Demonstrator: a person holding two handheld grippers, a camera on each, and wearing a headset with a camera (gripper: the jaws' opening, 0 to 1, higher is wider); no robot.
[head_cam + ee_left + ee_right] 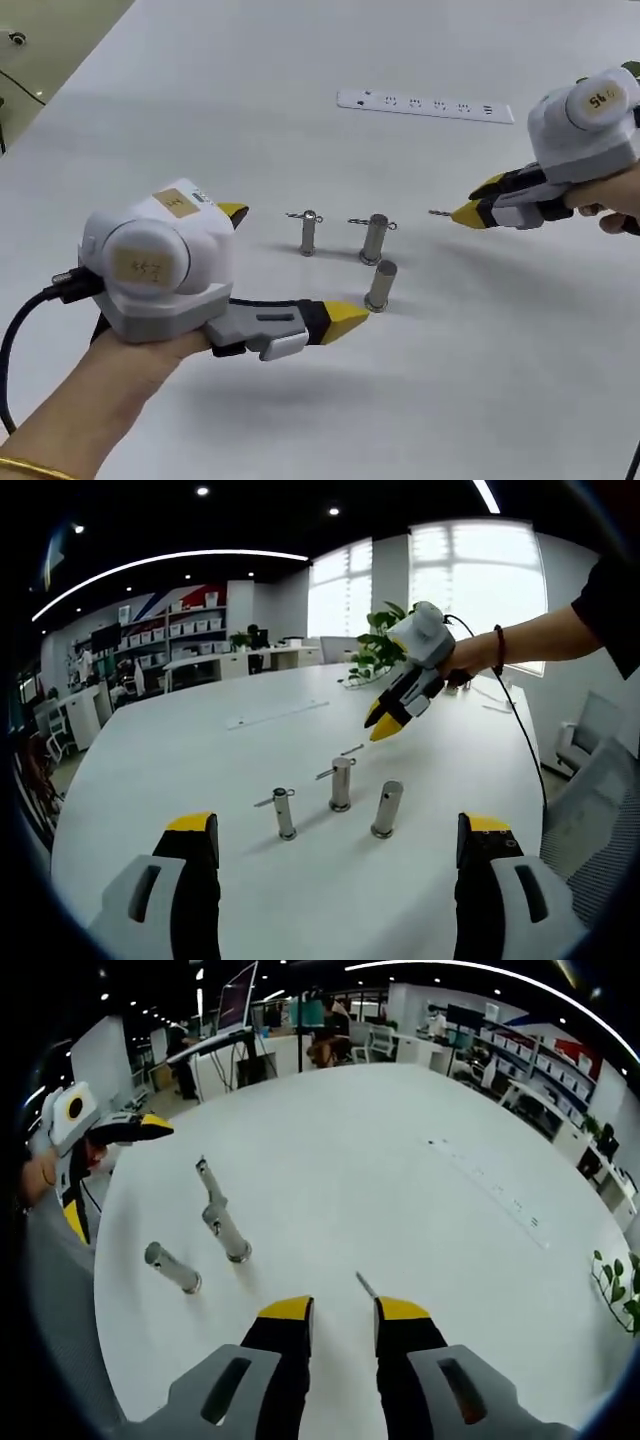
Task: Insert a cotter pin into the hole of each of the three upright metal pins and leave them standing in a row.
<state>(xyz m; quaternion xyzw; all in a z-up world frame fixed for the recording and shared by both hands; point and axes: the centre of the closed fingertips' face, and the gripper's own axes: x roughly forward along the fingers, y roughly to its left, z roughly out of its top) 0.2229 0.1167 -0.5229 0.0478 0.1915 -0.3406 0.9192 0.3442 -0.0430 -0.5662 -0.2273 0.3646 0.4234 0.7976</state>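
The right claw (pixel 343 1309) is pressed together on a thin cotter pin (pixel 364 1284). The cotter pin pokes out past the tips, so its point can go into a hole first. Ahead of this claw, off to its left, three metal pins stand on the desk (pixel 480 380). The first pin (pixel 308 232) and the second pin (pixel 375 238) each have a clip through the top. The bare pin (pixel 381 285) looks empty. The left claw (pixel 288 264) is spread wide and holds nothing. It waits near the bare pin, maybe to steady it.
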